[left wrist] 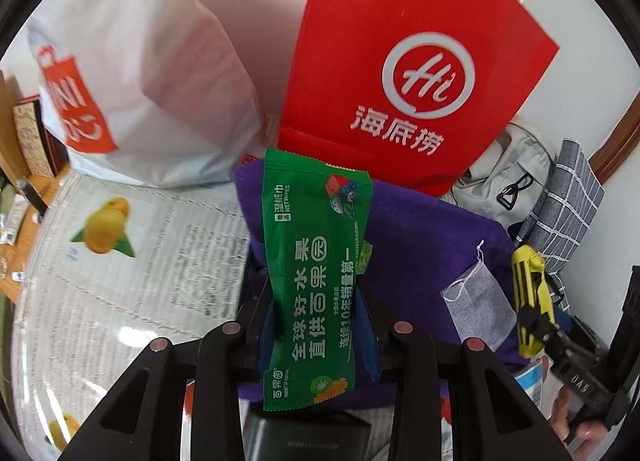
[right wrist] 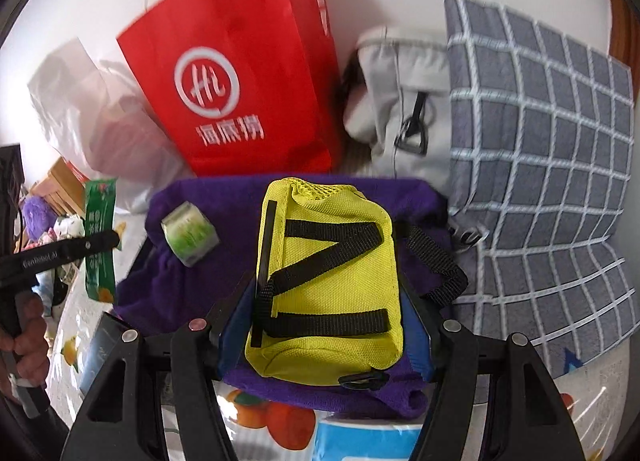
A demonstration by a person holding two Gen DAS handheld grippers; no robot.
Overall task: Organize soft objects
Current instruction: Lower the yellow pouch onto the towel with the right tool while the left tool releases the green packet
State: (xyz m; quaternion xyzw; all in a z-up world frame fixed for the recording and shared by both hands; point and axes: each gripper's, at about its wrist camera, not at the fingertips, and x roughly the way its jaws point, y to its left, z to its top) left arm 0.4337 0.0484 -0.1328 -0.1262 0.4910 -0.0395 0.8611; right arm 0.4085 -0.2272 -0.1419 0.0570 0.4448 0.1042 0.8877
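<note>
My left gripper (left wrist: 316, 313) is shut on a green wet-wipes packet (left wrist: 316, 261) and holds it above a purple towel (left wrist: 420, 229). The packet also shows in the right wrist view (right wrist: 98, 245), held by the left gripper. My right gripper (right wrist: 326, 301) is shut on a yellow pouch with black straps (right wrist: 332, 273), over the purple towel (right wrist: 192, 273). The pouch shows edge-on in the left wrist view (left wrist: 532, 293). A small green-and-white tissue pack (right wrist: 190, 237) and a grey mesh sachet (left wrist: 480, 309) lie on the towel.
A red paper bag (left wrist: 400, 61) and a white plastic bag (left wrist: 132, 73) stand behind the towel. A grey fabric bag (right wrist: 404, 109) and a grey checked cushion (right wrist: 540, 181) lie at the right. A fruit-print tablecloth (left wrist: 120, 261) covers the table.
</note>
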